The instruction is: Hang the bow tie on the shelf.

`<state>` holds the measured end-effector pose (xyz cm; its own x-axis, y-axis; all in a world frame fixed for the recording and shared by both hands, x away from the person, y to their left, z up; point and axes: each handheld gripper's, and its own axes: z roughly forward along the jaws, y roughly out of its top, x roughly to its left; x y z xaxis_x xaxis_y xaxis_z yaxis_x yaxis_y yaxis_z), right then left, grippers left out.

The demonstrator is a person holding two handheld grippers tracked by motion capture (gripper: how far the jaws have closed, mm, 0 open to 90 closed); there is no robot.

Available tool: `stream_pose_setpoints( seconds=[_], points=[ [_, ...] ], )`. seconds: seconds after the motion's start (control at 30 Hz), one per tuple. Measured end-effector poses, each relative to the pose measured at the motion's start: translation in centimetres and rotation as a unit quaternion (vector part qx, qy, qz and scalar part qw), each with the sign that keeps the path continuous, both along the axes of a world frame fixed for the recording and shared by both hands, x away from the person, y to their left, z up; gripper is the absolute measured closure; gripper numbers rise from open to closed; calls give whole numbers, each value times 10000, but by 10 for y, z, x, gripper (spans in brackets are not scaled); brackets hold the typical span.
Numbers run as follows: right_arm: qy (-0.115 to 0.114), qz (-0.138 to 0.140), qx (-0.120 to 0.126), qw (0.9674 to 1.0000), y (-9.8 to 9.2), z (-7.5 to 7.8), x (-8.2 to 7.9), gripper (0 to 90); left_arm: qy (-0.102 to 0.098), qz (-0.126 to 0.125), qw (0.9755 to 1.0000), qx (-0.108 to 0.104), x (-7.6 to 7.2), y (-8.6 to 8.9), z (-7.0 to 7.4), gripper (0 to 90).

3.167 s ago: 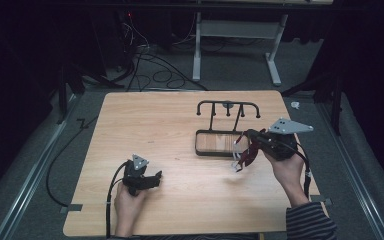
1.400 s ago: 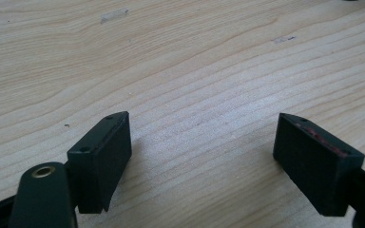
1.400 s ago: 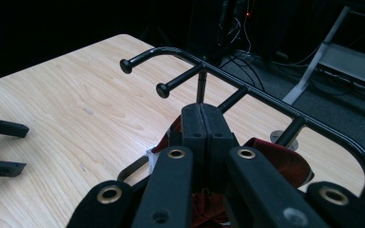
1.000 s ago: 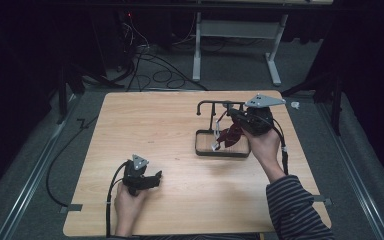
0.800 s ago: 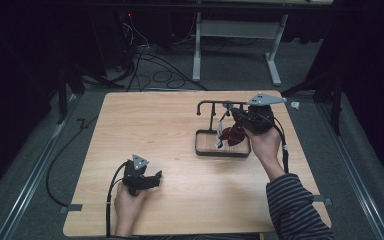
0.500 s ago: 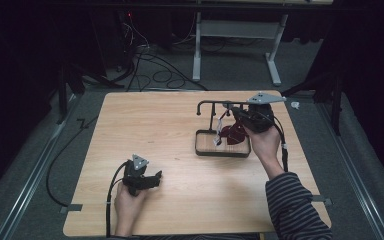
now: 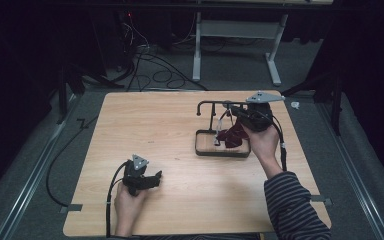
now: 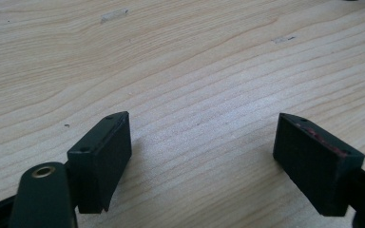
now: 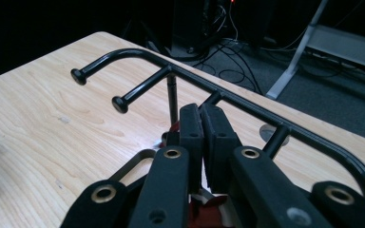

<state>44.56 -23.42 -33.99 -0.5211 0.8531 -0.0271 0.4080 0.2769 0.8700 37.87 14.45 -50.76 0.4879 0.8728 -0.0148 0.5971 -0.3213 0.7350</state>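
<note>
While your left gripper (image 8: pixel 204 156) rests agape on the table (image 7: pixel 170 125), your right gripper (image 9: pixel 202 124) pinches seemingly a maroon cloth (image 7: pixel 232 136) at the rack (image 7: pixel 215 106).

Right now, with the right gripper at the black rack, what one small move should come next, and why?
Probably ease the right gripper toward a peg on the rack so the dark red item can hang there. Its jaws are shut on that item, which dangles over the rack's base, below the top bar. The left gripper rests open on the table.
</note>
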Motion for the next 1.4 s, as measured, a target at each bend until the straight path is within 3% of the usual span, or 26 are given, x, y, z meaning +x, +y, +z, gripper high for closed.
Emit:
stream_pose_setpoints(
  seconds=[0.43, 0.73, 1.4],
  points=[
    [-36, 32, 71, 10000, -7, 3, -8, 839, 6, -6, 10000, 2, 0, 0, 0, 207],
    [-64, 1, 174, 9998, -24, 6, -18, 755, 6, -5, 10000, 0, 0, 0, 0, 207],
    [-45, -125, 578, 9982, -62, 0, -40, 661, 6, -5, 10000, 0, 0, 0, 0, 207]
  ],
)
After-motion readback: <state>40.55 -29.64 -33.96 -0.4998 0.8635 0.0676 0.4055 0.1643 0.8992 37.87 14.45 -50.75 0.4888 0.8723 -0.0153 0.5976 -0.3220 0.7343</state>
